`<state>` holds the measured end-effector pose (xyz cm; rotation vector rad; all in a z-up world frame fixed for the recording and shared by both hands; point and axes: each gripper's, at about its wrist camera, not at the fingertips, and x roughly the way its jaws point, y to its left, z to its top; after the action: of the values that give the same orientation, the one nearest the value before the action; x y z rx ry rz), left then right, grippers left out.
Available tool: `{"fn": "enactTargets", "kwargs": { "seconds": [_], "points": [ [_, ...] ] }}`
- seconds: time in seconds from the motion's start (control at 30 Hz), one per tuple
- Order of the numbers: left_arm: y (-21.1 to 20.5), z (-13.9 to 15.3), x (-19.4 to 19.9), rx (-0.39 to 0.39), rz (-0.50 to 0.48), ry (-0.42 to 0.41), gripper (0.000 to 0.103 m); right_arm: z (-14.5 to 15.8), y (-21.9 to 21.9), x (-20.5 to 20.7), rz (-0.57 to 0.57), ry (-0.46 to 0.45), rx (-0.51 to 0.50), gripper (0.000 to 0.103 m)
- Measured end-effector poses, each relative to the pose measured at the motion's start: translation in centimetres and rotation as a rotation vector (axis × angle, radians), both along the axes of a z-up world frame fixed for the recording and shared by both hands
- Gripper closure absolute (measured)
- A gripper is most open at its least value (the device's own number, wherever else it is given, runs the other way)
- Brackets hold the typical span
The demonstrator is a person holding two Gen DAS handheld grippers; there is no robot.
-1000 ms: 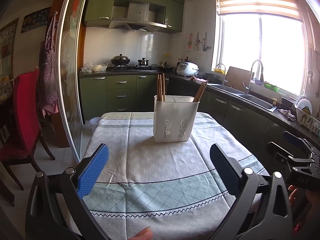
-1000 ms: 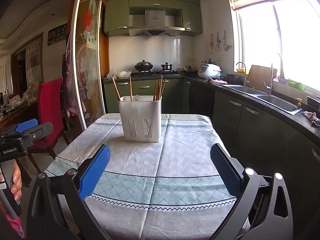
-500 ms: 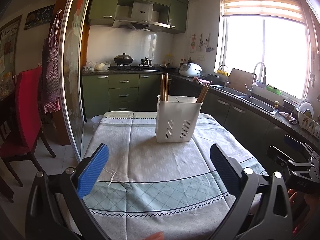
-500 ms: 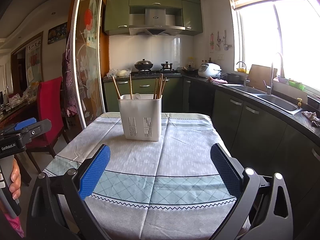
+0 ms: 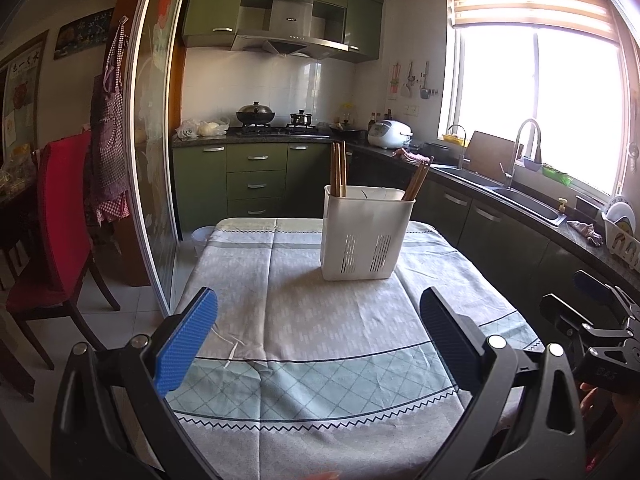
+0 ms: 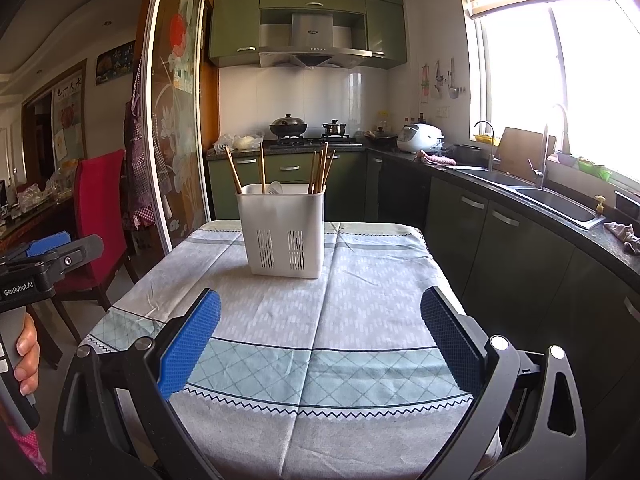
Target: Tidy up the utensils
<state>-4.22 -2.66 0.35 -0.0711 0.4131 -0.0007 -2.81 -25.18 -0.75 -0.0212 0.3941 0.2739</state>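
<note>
if either wide-open, empty gripper, left or right, bumps the far holder, its chopsticks could spill.

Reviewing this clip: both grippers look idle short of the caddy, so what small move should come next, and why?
Probably ease the right gripper forward toward the white utensil caddy. Both it and the left gripper are open and empty, and the chopsticks standing split between the caddy's two ends are the only utensils in view.
</note>
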Motion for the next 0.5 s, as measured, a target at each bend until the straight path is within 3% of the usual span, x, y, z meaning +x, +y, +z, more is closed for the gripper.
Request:
{"fn": "enactTargets", "kwargs": {
  "seconds": [0.5],
  "points": [
    [-0.22,-0.29,0.17,0.032,0.019,-0.012,0.007,-0.36,-0.04,0.26,-0.002,0.007,-0.001,0.005]
  ]
}}
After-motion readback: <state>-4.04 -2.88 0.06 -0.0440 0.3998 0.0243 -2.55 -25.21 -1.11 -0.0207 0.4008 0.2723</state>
